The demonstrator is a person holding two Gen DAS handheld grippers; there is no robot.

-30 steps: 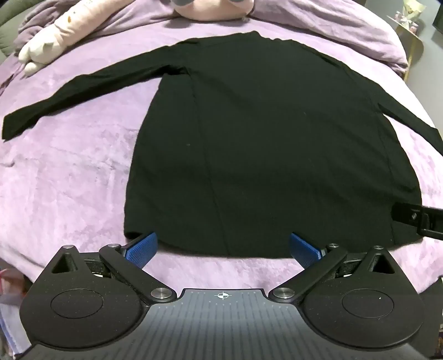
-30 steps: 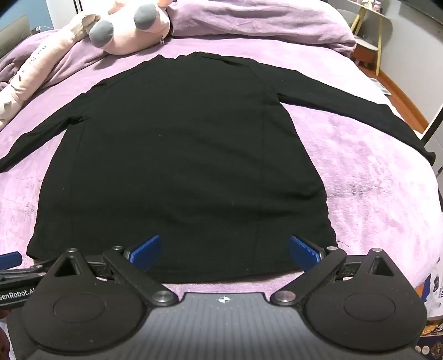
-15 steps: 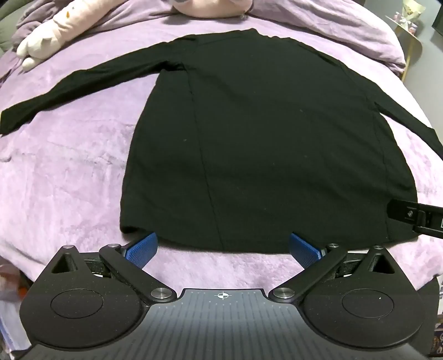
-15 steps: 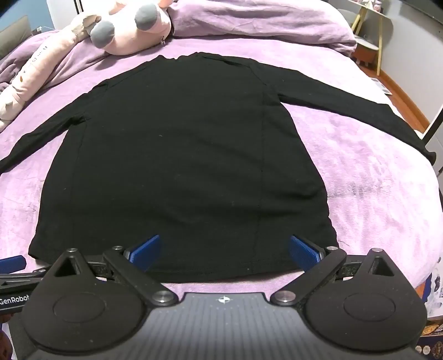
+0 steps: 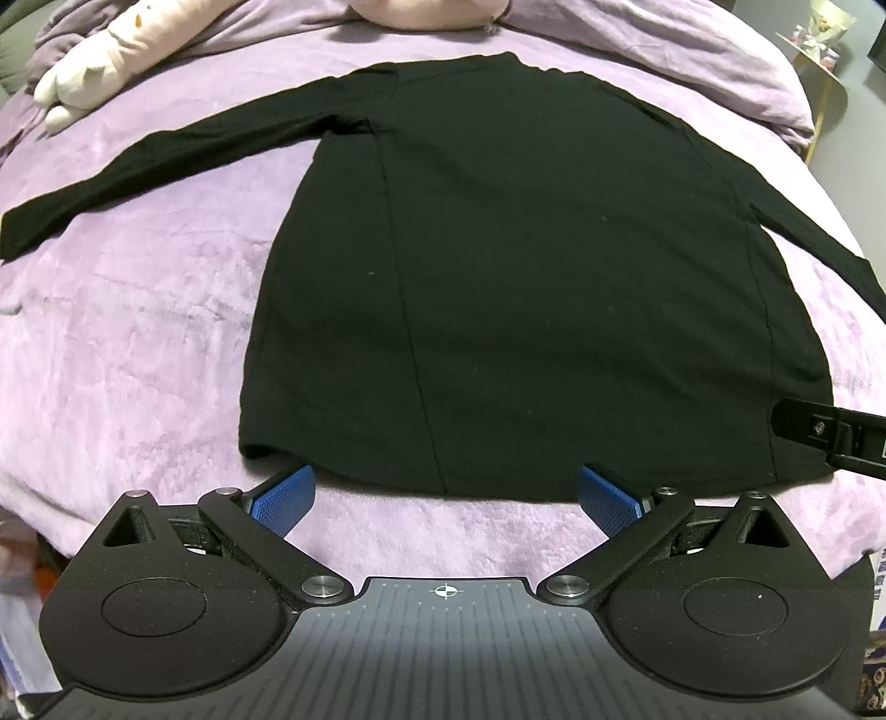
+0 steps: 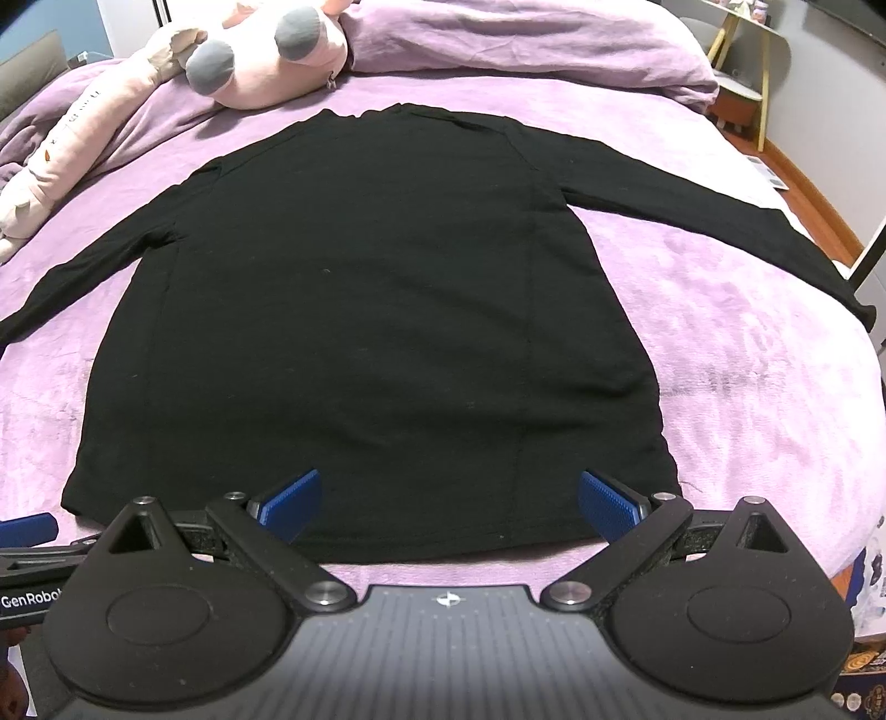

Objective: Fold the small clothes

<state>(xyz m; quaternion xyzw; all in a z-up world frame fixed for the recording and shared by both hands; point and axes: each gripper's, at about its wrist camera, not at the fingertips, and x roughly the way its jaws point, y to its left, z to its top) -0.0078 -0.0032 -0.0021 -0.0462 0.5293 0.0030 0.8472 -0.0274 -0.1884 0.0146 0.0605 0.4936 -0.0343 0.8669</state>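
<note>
Left tool (image 5: 446, 495) backed off hem | both tools spread (empty) | shirt (image 6: 365, 332) flat, bed (image 6: 747, 343)

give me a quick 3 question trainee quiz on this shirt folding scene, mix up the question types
1. True or false: the black long-sleeved shirt lies flat on the purple blanket with both sleeves spread out to the sides.
2. Multiple choice: how do the left gripper and right gripper stand? A) both open, near the hem, holding nothing; B) both shut on the hem; C) left shut on a sleeve, right open.
3. Short answer: what lies on the bed beyond the shirt's collar?

Key
1. True.
2. A. The blue fingers stand wide apart with no cloth between them.
3. A pink plush toy with grey pads, in front of a bunched purple duvet.
</note>
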